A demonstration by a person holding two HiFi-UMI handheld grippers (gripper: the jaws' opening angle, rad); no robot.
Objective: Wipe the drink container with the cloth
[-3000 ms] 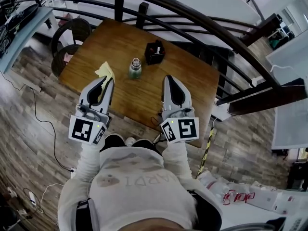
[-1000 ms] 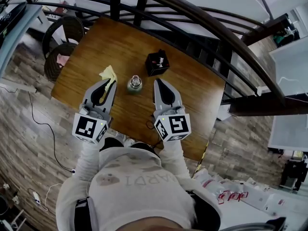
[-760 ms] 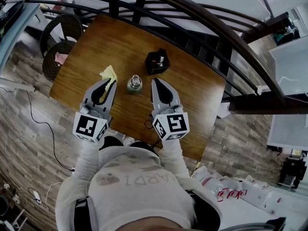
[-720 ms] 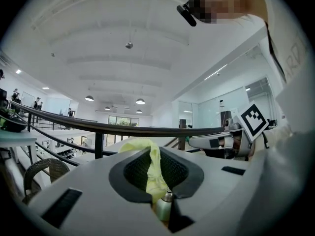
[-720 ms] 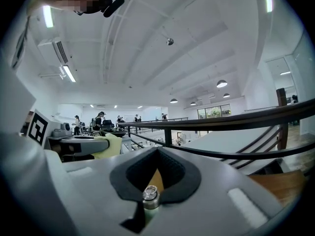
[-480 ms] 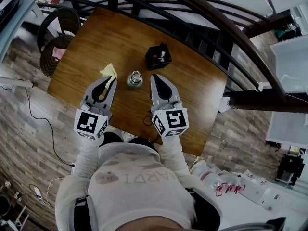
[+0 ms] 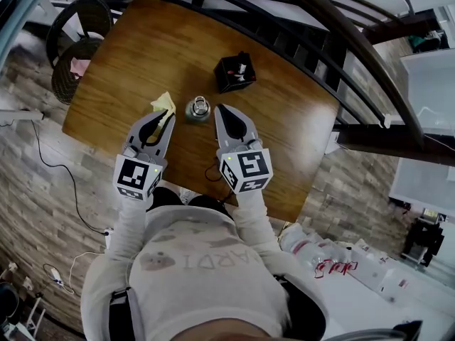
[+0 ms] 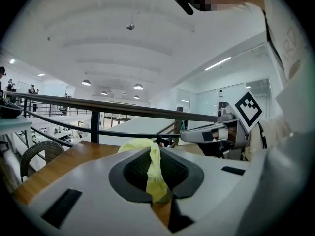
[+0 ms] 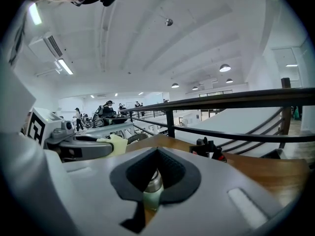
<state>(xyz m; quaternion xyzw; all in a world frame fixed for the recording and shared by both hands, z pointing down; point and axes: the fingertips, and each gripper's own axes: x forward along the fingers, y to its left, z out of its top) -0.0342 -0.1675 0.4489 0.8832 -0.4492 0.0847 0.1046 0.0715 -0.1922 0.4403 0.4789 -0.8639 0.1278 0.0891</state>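
Shifted nearer the drink container (image 7: 197,109): right gripper (image 7: 219,110) closed, empty, just beside it; left gripper (image 7: 168,117) clamped on the cloth (image 7: 163,103). Best to reopen the right jaws, steady the container, then wipe.

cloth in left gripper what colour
Pale yellow cloth, clearest in the left gripper view.

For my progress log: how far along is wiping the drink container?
Done: the cloth is clamped in the left gripper. In hand: the right gripper, shut and empty, sits beside the drink container standing on the table. Left: cloth and container are apart, so all the wiping.
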